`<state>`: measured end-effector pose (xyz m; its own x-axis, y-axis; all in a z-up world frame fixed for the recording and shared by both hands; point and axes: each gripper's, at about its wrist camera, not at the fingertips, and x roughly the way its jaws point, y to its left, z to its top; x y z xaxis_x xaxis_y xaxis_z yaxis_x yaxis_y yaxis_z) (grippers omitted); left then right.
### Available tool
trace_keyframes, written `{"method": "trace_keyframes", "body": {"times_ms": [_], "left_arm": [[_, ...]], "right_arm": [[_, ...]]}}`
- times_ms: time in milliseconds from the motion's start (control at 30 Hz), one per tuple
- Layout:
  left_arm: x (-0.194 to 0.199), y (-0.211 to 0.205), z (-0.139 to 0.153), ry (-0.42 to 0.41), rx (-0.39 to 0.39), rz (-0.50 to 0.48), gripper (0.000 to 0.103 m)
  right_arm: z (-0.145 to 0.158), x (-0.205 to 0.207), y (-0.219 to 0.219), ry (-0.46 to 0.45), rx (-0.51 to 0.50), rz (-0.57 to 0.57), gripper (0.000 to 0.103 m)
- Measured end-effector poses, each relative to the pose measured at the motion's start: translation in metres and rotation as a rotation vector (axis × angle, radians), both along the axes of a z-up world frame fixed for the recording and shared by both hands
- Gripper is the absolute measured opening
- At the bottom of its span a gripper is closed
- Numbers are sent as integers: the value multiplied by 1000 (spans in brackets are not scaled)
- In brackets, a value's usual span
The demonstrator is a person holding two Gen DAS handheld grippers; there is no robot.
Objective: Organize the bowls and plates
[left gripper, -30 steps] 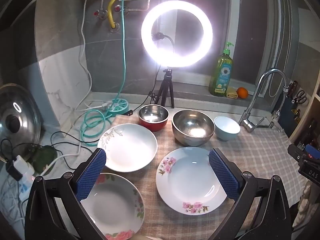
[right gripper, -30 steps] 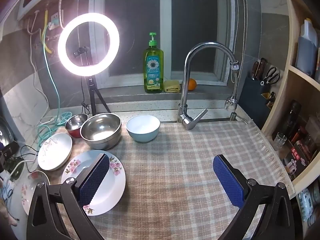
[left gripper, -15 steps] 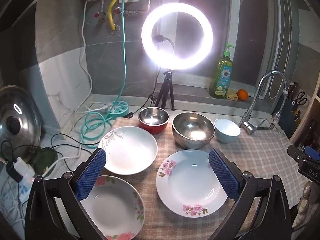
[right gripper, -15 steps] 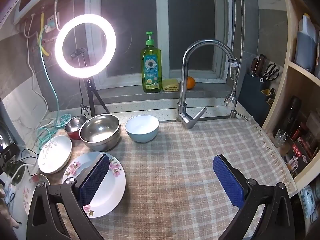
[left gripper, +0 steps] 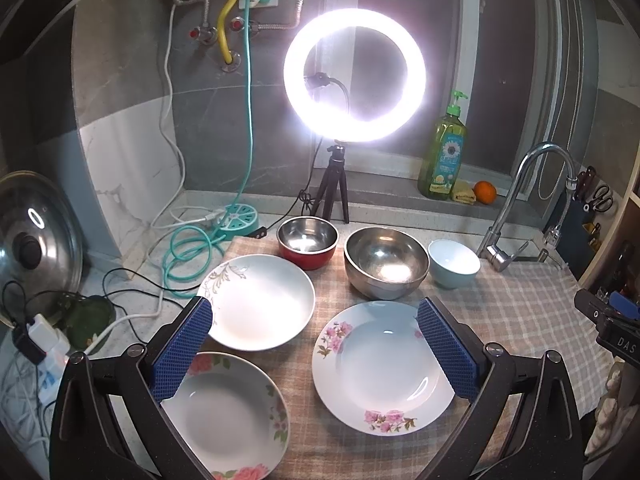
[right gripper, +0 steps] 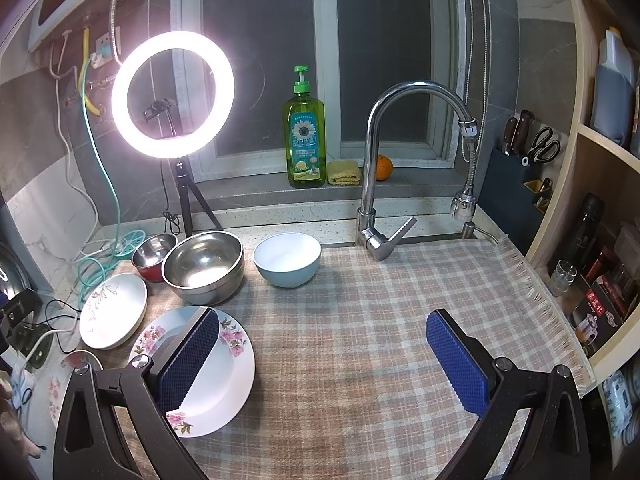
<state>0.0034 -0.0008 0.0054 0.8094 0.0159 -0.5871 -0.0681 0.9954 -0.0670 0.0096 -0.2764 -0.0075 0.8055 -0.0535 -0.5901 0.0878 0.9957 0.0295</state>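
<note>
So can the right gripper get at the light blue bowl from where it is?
Probably yes. The right gripper is open over bare checked cloth, and nothing stands between it and the light blue bowl. The large steel bowl sits close on its left.

Glossy ceramic plates (left gripper: 382, 368), shiny steel bowl (left gripper: 386, 262), woven cloth (right gripper: 380, 340)

Home kitchen: faucet (right gripper: 404, 152), dish soap (right gripper: 304, 140), knife block (right gripper: 516, 184).
</note>
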Motion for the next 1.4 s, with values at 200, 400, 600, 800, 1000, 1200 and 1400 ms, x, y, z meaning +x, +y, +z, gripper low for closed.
{"method": "trace_keyframes", "body": {"times_ms": [200,400,600,800,1000,1200,1400], "left_arm": [[0,1,0,0,1,1,102],[-2,2,0,-4,0,1,102],[-3,4,1,-7,-3,2,102],[-5,4,1,-6,-2,1,102],[-5,4,0,-6,-2,2,102],[-5,4,1,-8,-2,2,102],[-6,4,0,-7,0,1,102]], "right_arm": [[0,-1,0,-2,3,0,103],[0,-1,0,-2,2,3,103],[2,-3,2,-2,7,4,103],[1,-3,3,0,8,3,103],[0,-4,2,0,5,3,103],[0,-4,2,0,7,3,103],[0,-3,1,1,8,4,103]]}}
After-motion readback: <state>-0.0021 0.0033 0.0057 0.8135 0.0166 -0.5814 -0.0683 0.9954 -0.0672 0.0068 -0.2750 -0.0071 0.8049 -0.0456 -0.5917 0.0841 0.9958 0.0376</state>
